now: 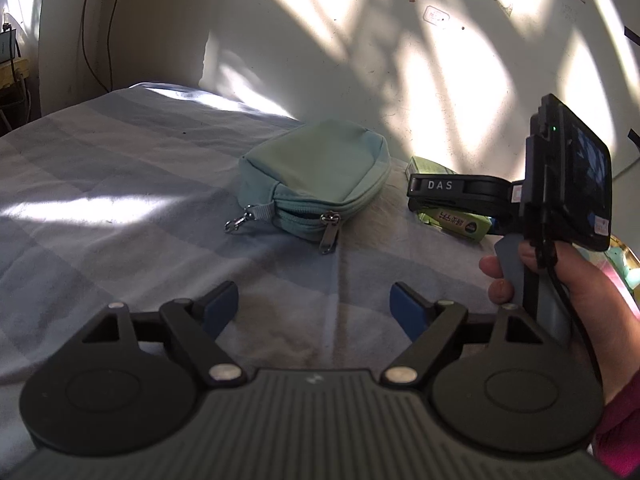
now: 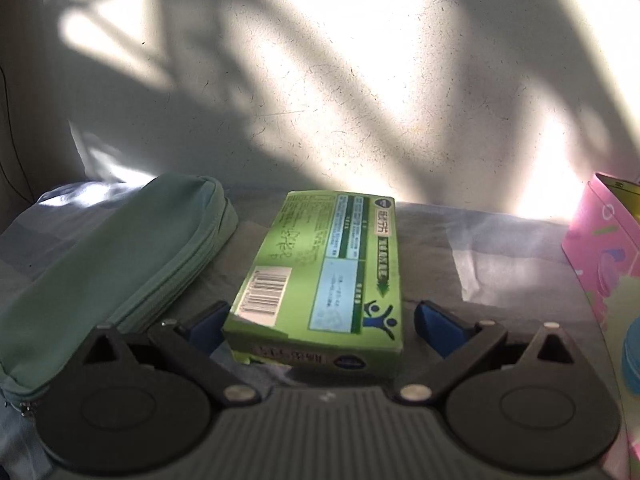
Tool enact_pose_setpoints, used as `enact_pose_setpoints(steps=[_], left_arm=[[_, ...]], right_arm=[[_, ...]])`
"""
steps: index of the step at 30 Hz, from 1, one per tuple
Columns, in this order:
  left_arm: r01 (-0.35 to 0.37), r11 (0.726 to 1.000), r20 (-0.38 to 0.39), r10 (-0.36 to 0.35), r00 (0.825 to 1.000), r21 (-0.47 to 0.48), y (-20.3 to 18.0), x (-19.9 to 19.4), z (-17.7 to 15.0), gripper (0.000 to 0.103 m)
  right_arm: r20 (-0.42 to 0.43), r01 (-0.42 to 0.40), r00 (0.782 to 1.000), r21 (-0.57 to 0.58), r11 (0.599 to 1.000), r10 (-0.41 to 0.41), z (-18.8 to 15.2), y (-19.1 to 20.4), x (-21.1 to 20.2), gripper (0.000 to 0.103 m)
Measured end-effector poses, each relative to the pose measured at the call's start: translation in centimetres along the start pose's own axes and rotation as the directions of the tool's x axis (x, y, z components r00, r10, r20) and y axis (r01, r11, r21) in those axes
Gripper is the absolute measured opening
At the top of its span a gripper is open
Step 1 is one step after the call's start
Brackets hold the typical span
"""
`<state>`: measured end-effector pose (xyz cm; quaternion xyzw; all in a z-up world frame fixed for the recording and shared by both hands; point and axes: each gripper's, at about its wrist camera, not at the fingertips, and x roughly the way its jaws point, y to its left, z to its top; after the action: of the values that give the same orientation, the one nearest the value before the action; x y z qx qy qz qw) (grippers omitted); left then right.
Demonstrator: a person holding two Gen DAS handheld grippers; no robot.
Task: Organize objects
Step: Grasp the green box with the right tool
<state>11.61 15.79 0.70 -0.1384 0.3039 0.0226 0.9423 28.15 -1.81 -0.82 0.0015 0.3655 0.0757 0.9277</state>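
One "DAS" label (right gripper)

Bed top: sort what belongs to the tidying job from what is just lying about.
Job:
- green carton, between the open right tongs
- teal zip pouch, ahead of the open left tongs
- pink box

Lying about:
- checked bedsheet
- cables on the wall

One teal pouch, one green box, perhaps one pink container.
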Motion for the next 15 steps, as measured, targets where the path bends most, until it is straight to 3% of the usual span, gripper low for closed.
enact_pose_setpoints(steps=[1,5,8,11,13,15], left_arm=[[-0.001,1.000,0.000,0.001,1.000,0.002,0.0,0.0,0.0,0.085],[0.001,1.000,0.001,-0.001,1.000,0.002,0.1,0.0,0.1,0.085],[0.021,1.000,0.001,-0.021,1.000,0.001,0.2,0.0,0.0,0.087],[0.069,0.998,0.002,-0.069,0.998,0.009,0.1,-0.2,0.0,0.088],[0.171,0.985,-0.003,-0.171,0.985,0.019,-0.2,-0.5,-0.1,0.088],[0.284,0.957,-0.027,-0.283,0.959,0.058,-1.3,-0.9,-0.5,0.088]], right_arm=[[-0.003,-0.002,1.000,0.002,1.000,0.002,0.0,-0.2,0.1,0.084],[0.004,-0.005,1.000,-0.058,0.998,0.005,-1.7,-0.5,-2.0,0.084],[-0.013,-0.107,0.994,-0.128,0.986,0.106,-4.8,-1.2,-6.0,0.084],[-0.043,-0.227,0.974,-0.235,0.945,0.223,-9.1,-2.6,-11.1,0.085],[-0.067,-0.290,0.957,-0.282,0.915,0.282,-11.8,-4.4,-14.6,0.085],[-0.093,-0.335,0.942,-0.307,0.891,0.323,-14.2,-7.0,-18.0,0.085]])
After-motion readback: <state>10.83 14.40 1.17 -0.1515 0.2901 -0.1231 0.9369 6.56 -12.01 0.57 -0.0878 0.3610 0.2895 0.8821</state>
